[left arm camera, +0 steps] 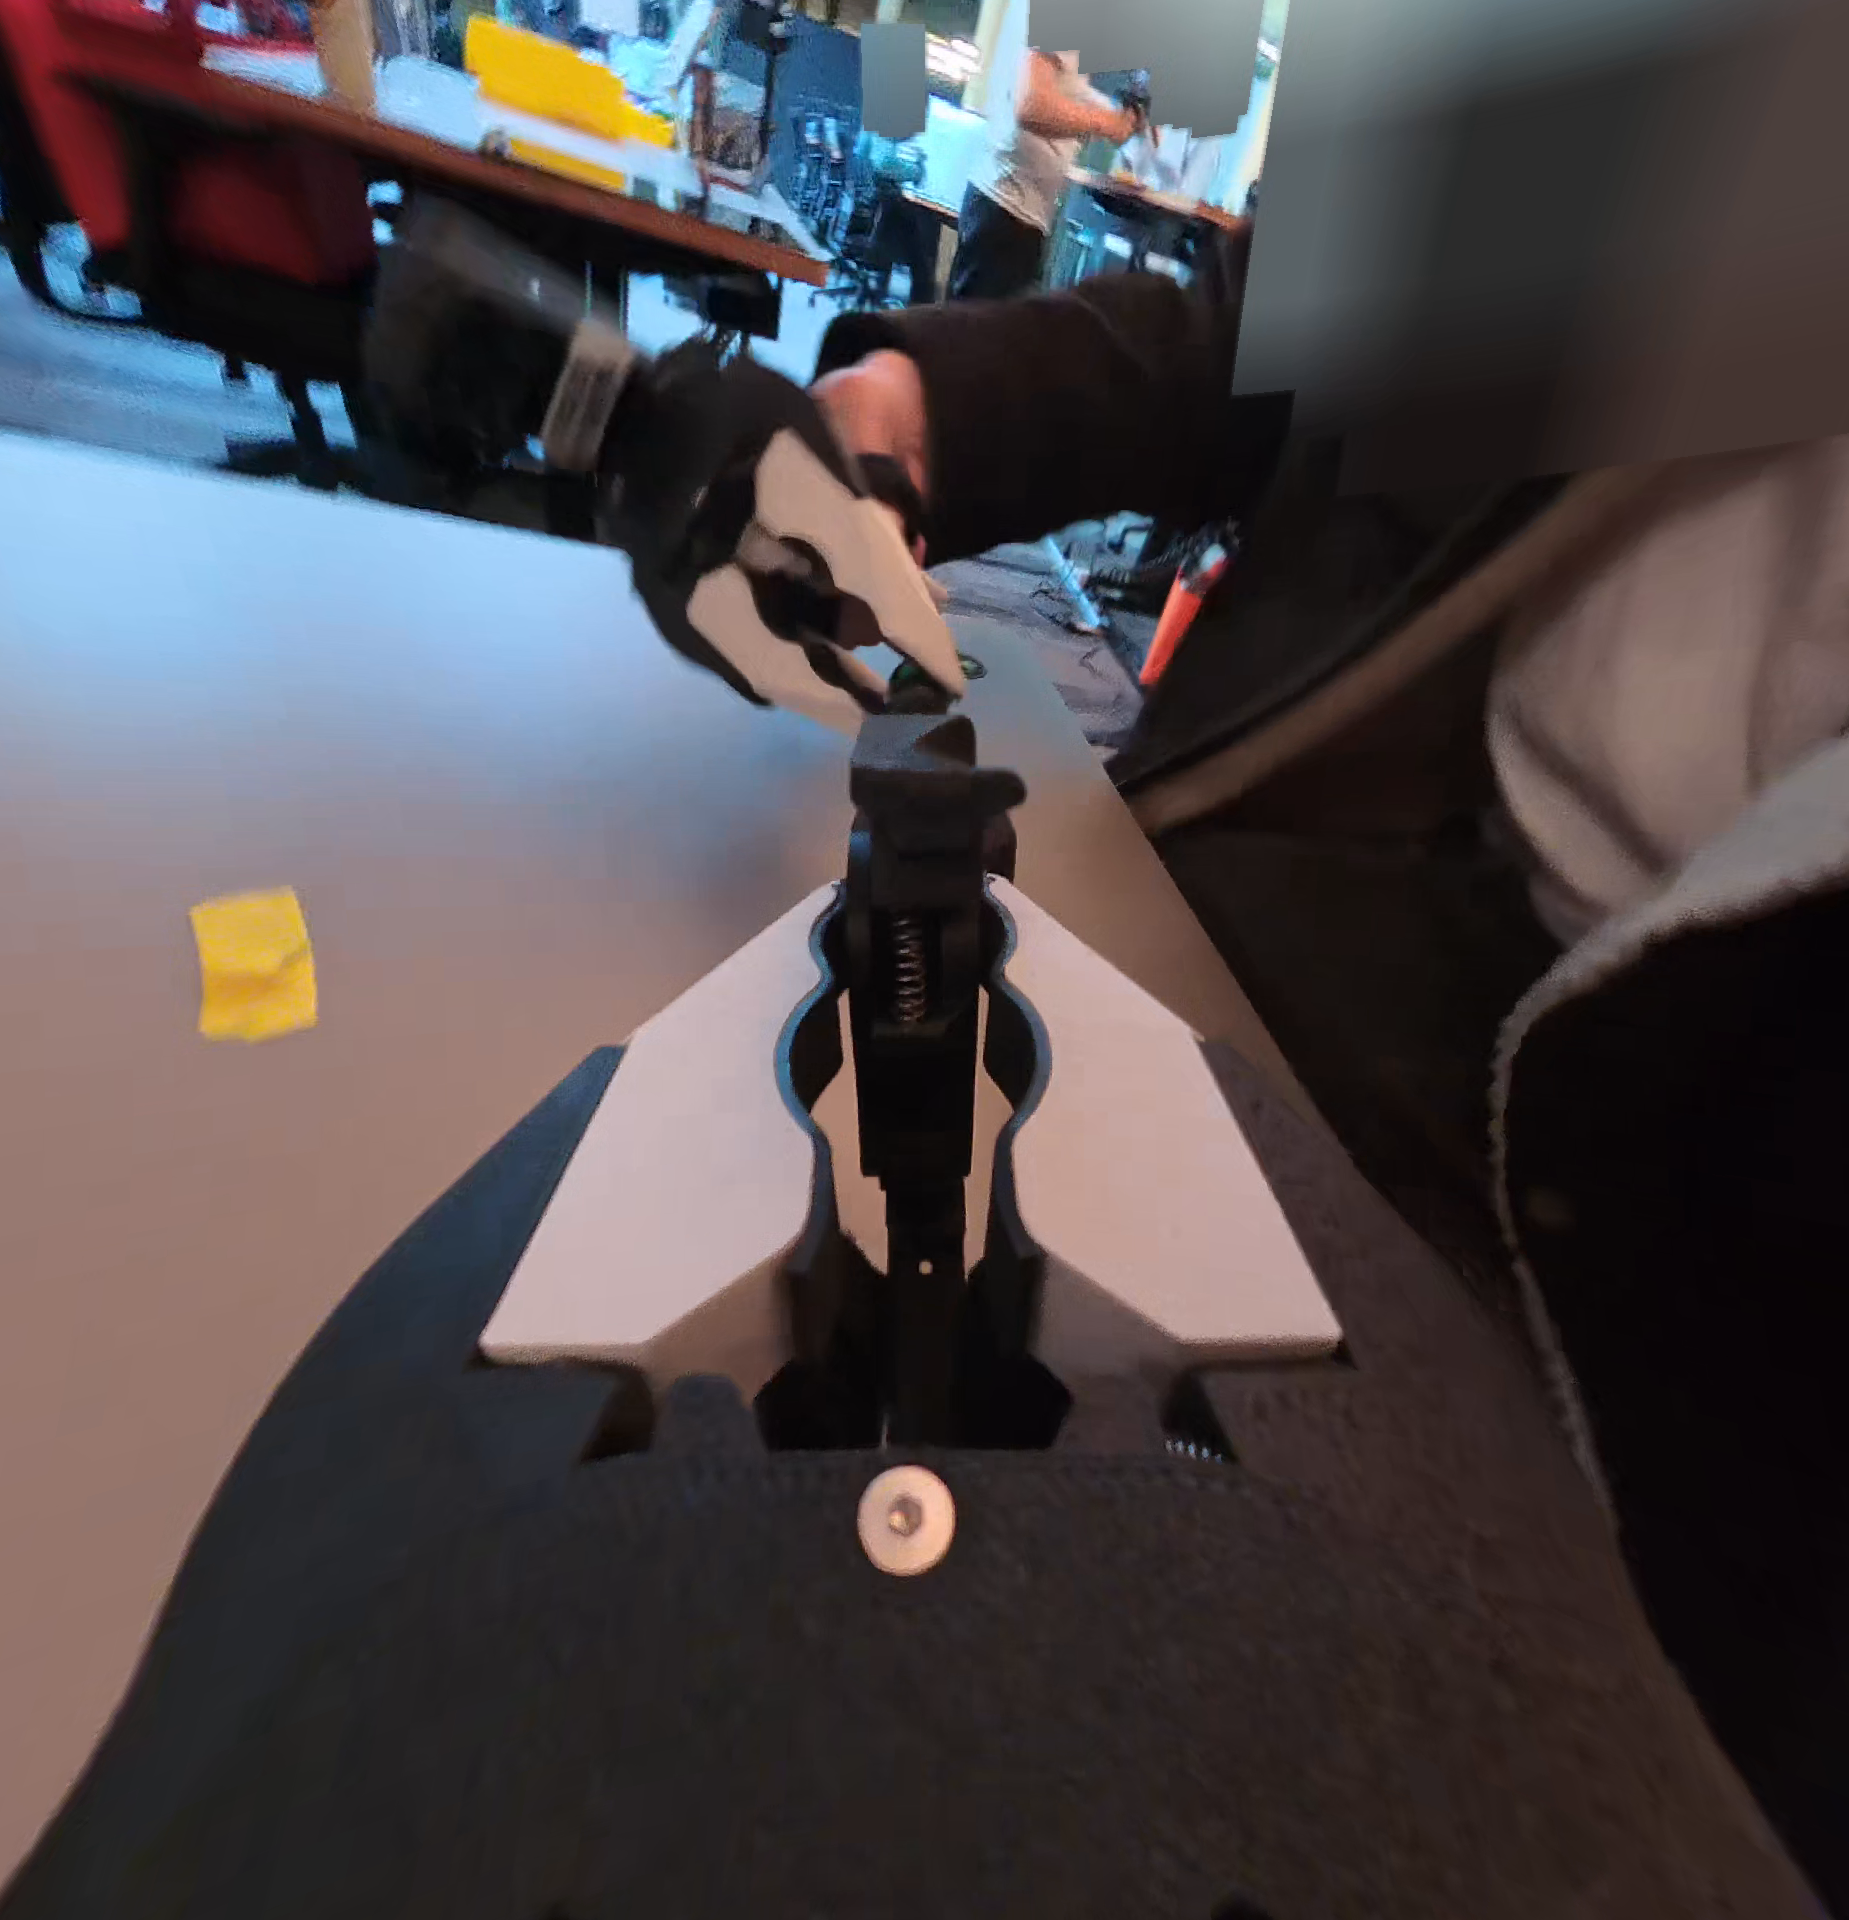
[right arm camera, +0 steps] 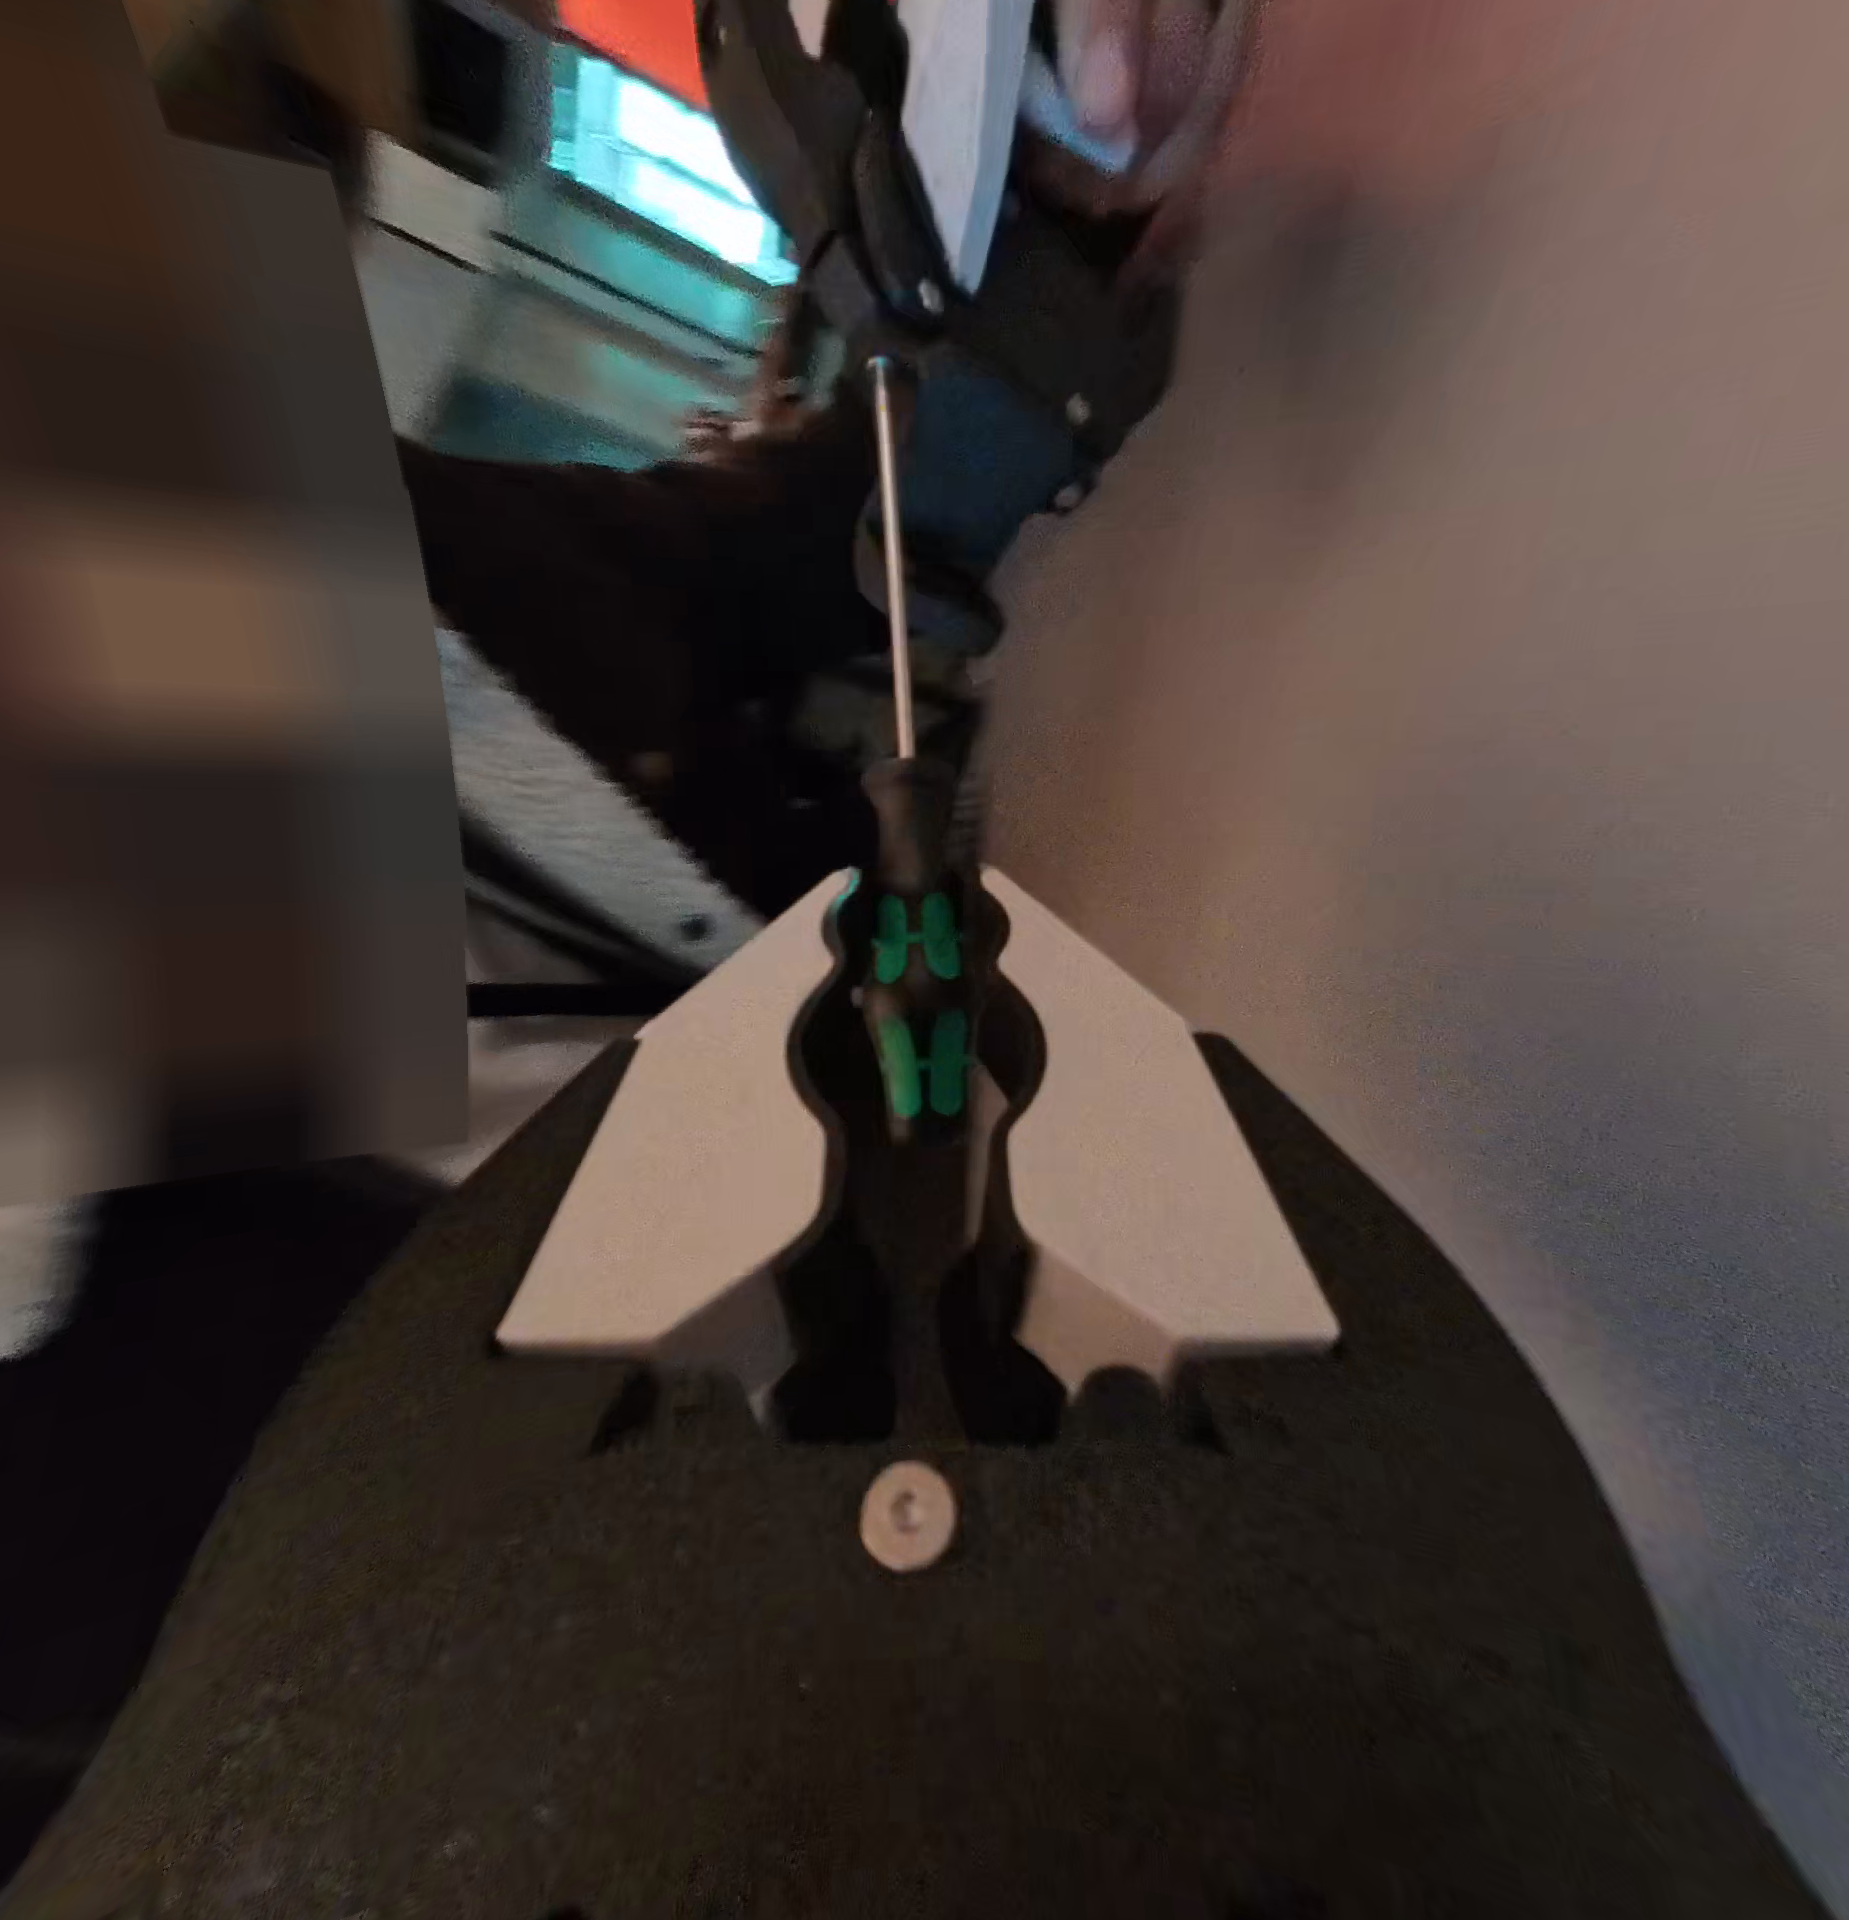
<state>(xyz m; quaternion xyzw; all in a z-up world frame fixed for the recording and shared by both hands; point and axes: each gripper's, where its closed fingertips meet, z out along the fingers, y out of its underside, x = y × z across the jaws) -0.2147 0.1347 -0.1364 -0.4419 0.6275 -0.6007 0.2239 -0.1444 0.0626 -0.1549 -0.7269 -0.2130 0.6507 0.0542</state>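
In the left wrist view my left gripper (left arm camera: 915,896) is shut on a black mechanical part (left arm camera: 930,800) with a small coil spring (left arm camera: 912,971), held over the grey table (left arm camera: 380,727) near its right edge. My right gripper (left arm camera: 899,681) comes in from above, its tips just over the top of that part. In the right wrist view my right gripper (right arm camera: 915,883) is shut on a screwdriver (right arm camera: 915,997) with a black and green handle. Its thin metal shaft (right arm camera: 894,561) points forward to the left gripper (right arm camera: 961,156), which is blurred.
A yellow piece of tape (left arm camera: 253,964) lies on the table to the left. A dark sleeve (left arm camera: 1055,395) and a hand hold the right gripper. Beyond the table's right edge is pale cloth (left arm camera: 1678,644). Behind are a cluttered desk (left arm camera: 587,197), a red chair (left arm camera: 224,187) and an orange object (left arm camera: 1185,603).
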